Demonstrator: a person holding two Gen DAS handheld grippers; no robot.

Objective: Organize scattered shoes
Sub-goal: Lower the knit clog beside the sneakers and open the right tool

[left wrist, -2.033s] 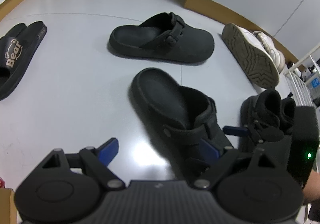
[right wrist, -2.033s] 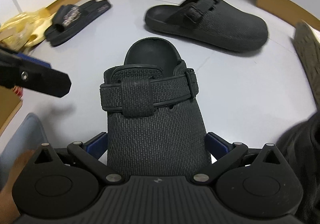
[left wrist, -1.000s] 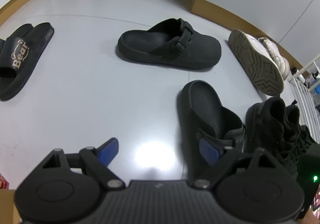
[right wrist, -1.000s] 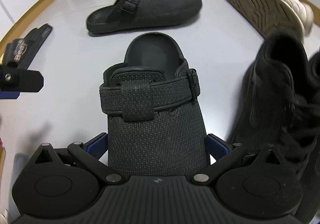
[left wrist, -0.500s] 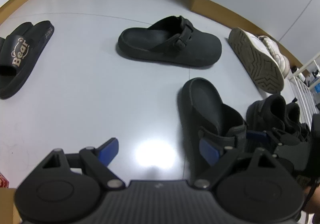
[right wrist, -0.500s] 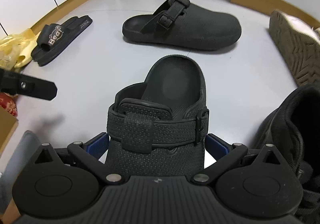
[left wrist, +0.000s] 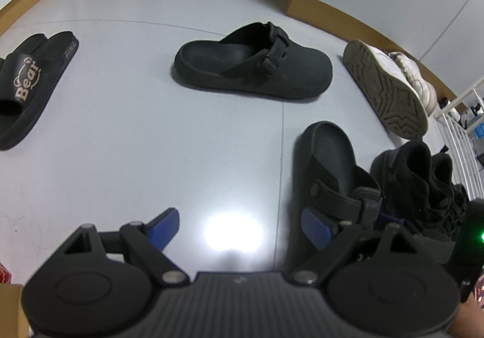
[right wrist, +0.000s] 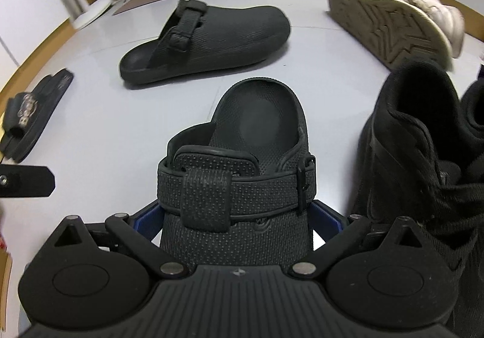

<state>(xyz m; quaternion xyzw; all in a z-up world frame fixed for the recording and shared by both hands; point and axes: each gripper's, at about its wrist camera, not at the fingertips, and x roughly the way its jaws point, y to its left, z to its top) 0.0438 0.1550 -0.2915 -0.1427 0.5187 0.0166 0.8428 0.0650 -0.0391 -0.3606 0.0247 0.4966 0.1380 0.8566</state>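
The right gripper straddles the toe end of a black clog, its blue fingers set against both sides of the shoe, so it looks clamped on the clog, though whether the sole rests on the floor or hangs just above it I cannot tell. The clog sits just beside a pair of black sneakers, heel pointing away. This reads as the placing step: lining the clog up next to the sneakers. The left gripper hovers over bare floor with its jaws spread wide and nothing between them. Farther out lies the matching clog, on its own and turned sideways; it is probably the next one to fetch, which calls for letting go of the first clog and reaching across. A slide sandal lies well off to the left, and a white sneaker lies tipped on its side, sole showing, near the wall.
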